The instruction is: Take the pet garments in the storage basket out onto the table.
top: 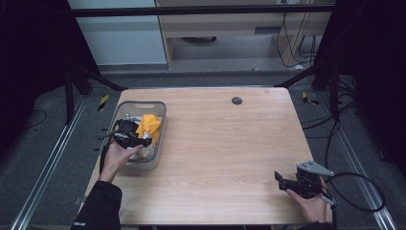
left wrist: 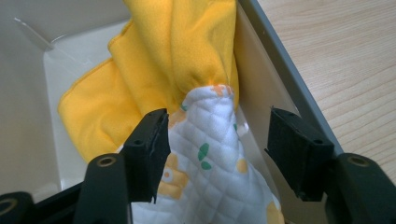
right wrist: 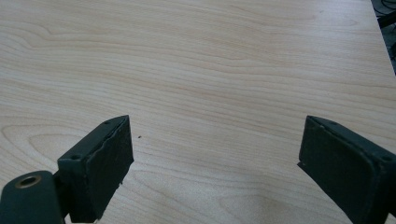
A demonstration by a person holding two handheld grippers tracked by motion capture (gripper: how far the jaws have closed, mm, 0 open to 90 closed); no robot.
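**Left claw straddles the quilted cloth in the bin, right claw waits wide over bare wood**

Closest in, the left gripper (left wrist: 212, 142) has its two black jaws spread apart with a quilted white cloth (left wrist: 210, 172) bunched up between them, printed with little green leaves and orange patches. The cloth rises into the gap like a peak; the left-hand jaw looks to be brushing its side, while the other jaw stands clear of it, so the claw is released and not yet pinching. My read: it is lined up to nip that raised fold, since a peak is the easiest part of soft fabric to catch.

Just beyond the jaws, a yellow cloth (left wrist: 163, 60) drapes down and meets the tip of the quilted one. It hangs against the wall of the grey bin (left wrist: 285, 79), right of the claw. From the high view, the left hand (top: 117, 158) reaches over the bin's near edge, tilting the gripper in.

Over to the right gripper (top: 292, 183), held low near the table's (top: 225, 139) near right corner. Its jaws gape wide, nothing between them but wood grain, touching nothing. It sits well apart from the bin, parked, I'd judge, out of the way.
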